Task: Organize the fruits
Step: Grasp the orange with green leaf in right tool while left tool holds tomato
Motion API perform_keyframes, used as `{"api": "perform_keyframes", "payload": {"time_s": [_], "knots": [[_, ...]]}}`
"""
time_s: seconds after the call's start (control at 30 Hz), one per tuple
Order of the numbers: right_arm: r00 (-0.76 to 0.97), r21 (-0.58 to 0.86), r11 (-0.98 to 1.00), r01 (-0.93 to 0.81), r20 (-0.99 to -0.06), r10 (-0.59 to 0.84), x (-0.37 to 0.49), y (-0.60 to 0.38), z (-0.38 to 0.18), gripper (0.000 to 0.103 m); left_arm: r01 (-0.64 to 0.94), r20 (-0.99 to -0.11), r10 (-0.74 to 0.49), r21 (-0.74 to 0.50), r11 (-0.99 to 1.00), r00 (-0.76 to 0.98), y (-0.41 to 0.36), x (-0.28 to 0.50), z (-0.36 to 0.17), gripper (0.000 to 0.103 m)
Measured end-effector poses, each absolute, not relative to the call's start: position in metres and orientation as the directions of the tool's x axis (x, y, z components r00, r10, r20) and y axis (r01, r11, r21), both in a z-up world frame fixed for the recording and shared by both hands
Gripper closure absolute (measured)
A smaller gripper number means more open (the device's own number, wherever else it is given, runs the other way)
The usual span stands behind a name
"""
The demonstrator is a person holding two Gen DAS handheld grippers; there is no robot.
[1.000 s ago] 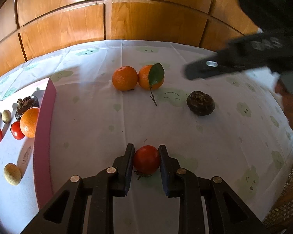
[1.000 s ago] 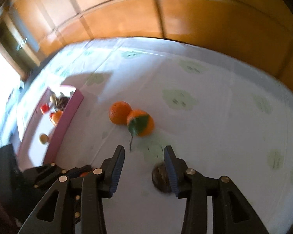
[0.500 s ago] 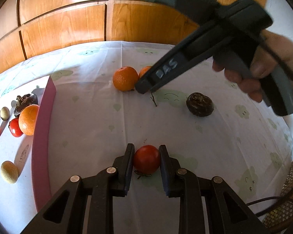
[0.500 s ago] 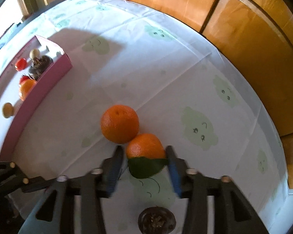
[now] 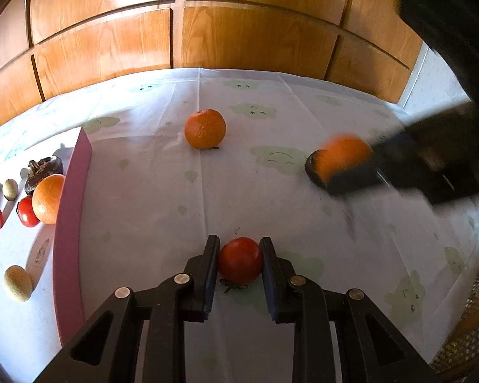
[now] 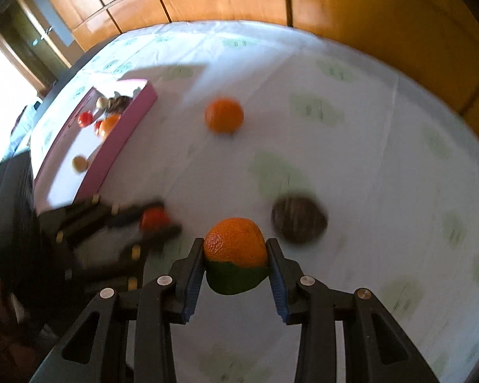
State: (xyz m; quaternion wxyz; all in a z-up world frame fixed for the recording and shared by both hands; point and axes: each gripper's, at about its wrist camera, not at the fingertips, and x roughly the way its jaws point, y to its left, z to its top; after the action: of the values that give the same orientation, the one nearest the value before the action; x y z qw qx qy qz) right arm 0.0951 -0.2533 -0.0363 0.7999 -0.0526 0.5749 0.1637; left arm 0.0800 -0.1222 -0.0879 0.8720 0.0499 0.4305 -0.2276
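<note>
Left wrist view: the left tool (image 5: 239, 261) clamps a red tomato (image 5: 239, 259) resting on the tabletop (image 5: 143, 198), likely bound for the pink box (image 5: 72, 210) at left that already holds sorted fruit.

Right wrist view: the right tool (image 6: 235, 255) grips a leafy orange (image 6: 234, 242) above the cloth; another orange (image 6: 223, 115) and a dark fruit (image 6: 298, 220) wait loose.

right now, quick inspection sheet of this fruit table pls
surface: tablecloth, white with green cloud faces
job's things: pink tray holding an orange, tomatoes and small pale fruits; loose orange; dark wrinkled fruit on the cloth
clutter: nothing seen
grippers: left gripper shut on tomato; right gripper shut on leafed orange
cables: nothing seen
surroundings: wooden panels behind the table
</note>
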Motion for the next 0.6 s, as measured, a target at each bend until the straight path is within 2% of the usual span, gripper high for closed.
{"api": "perform_keyframes", "payload": {"time_s": [0.17,0.6], "knots": [[0.251,0.072,0.955,-0.288,-0.957,0.148,0.081,-0.257,-0.062,0.065,0.448,-0.784,-0.333,-0.078,0.891,0.524,-0.129,0.081,-0.084,0.078],[0.293,-0.003,0.951,-0.309,-0.952,0.092,0.08,-0.25,-0.061,0.065,0.409,-0.745,-0.352,-0.116,0.905,0.566,-0.098,0.069,-0.04,0.078]]}}
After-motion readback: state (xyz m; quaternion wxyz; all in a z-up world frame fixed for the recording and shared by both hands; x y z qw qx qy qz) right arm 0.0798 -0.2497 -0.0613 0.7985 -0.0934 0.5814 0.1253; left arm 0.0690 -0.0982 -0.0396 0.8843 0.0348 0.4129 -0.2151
